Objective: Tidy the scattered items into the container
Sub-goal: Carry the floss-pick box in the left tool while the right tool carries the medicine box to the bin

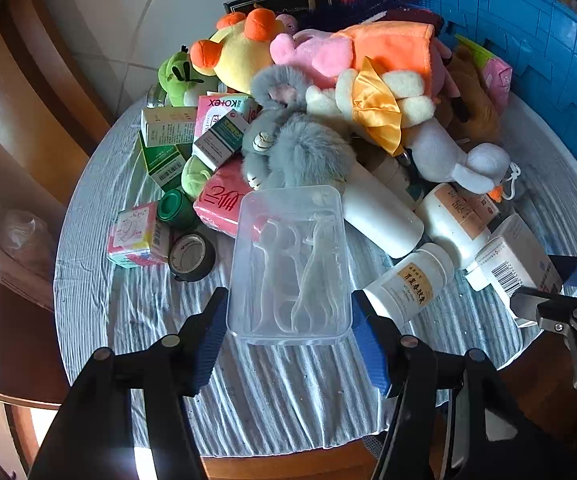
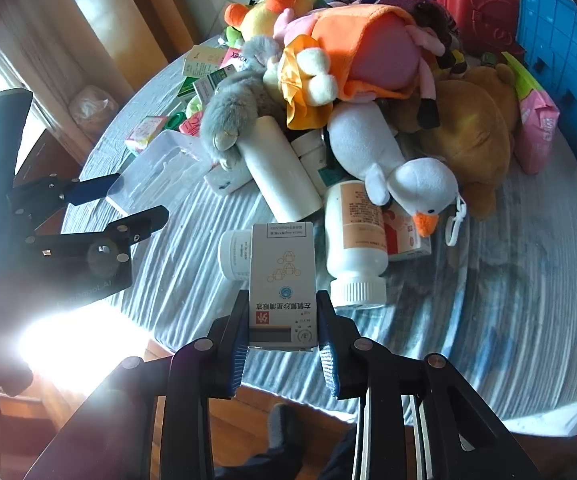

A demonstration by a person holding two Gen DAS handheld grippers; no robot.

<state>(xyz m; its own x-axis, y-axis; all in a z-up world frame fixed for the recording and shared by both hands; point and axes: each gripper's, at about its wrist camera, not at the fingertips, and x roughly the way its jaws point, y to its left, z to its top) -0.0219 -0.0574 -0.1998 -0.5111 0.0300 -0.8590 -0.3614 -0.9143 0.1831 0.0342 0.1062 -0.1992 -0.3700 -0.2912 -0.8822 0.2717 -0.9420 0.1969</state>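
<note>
A clear plastic box [image 1: 288,264] with white floss picks inside hangs just above the cloth, and my left gripper [image 1: 288,308] is shut on its near end. The same box [image 2: 160,168] and the left gripper [image 2: 128,200] show at the left of the right wrist view. My right gripper [image 2: 283,320] is shut on a white medicine carton [image 2: 282,276] with red print, held upright above the table's near edge. In the left wrist view that carton [image 1: 516,260] and the right gripper [image 1: 548,304] sit at the right edge. A blue slatted crate [image 1: 528,40] [image 2: 560,60] stands at the far right.
On a round table with a striped cloth [image 1: 288,400] lies a heap of plush toys [image 1: 328,80], white bottles [image 1: 412,280], cartons [image 1: 168,128], a tape roll [image 1: 191,256] and tissue packs [image 1: 220,204]. A white goose toy [image 2: 408,184] lies mid-table. A red case [image 2: 476,4] stands behind.
</note>
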